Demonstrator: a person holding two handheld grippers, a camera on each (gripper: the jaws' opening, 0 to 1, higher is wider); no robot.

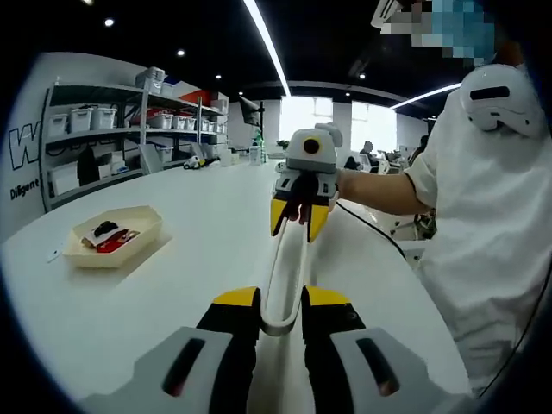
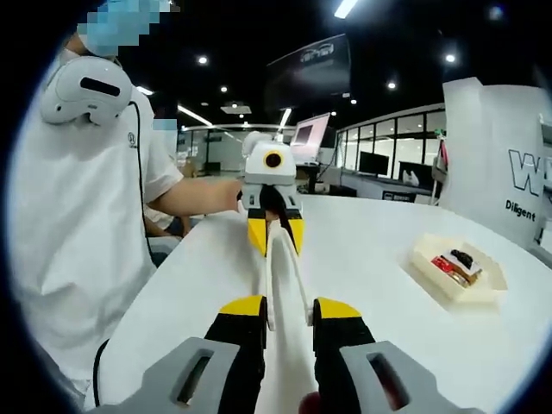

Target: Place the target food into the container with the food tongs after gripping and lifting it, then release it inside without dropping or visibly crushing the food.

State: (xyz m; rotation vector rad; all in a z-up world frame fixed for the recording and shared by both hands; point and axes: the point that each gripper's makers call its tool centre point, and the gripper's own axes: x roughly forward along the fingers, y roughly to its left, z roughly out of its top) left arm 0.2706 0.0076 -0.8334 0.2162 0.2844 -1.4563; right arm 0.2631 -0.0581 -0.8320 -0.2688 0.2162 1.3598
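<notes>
Both grippers [image 1: 280, 304] [image 2: 289, 312] clamp white tongs [image 1: 285, 267] ends; food tray [image 1: 116, 235] well aside.

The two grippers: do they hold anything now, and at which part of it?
Both hold the white food tongs. The left gripper clamps the looped hinge end; the right gripper clamps the arms near the tip end.
</notes>
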